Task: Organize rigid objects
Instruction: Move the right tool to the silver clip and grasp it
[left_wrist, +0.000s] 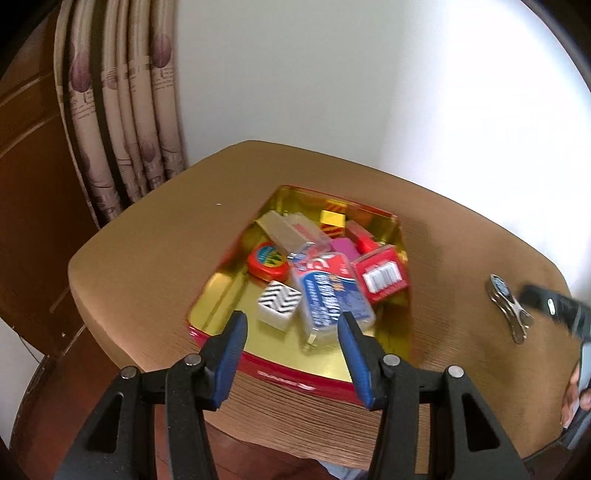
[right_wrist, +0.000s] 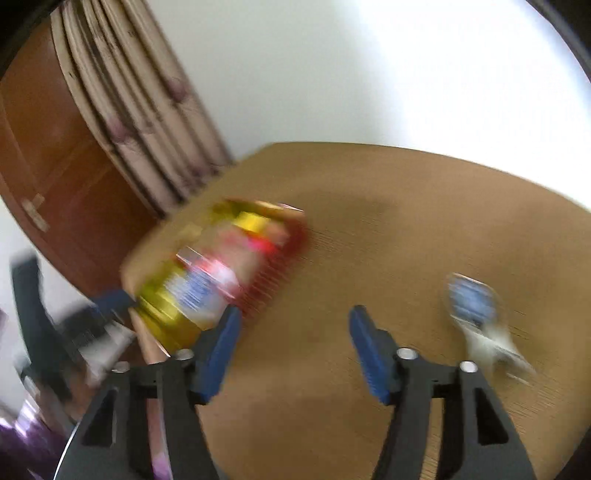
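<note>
Nearest, the left gripper (left_wrist: 293, 341) hangs with jaws apart over the near rim of the red tin (left_wrist: 288, 378); the right gripper (right_wrist: 295, 343) gapes, empty, above bare table (right_wrist: 388, 229). Beyond, small boxes (left_wrist: 334, 295) fill the tin, a metal clip (left_wrist: 508, 308) lying well right.

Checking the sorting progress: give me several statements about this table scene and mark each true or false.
1. The red tin holds several small boxes. True.
2. The metal clip lies inside the tin. False: it lies on the table, outside the tin.
3. The right gripper grips the clip. False: its jaws stand apart with nothing between them, the clip off to one side.
4. The zigzag-patterned box sits in the tin. True.
5. The left gripper holds nothing. True.
</note>
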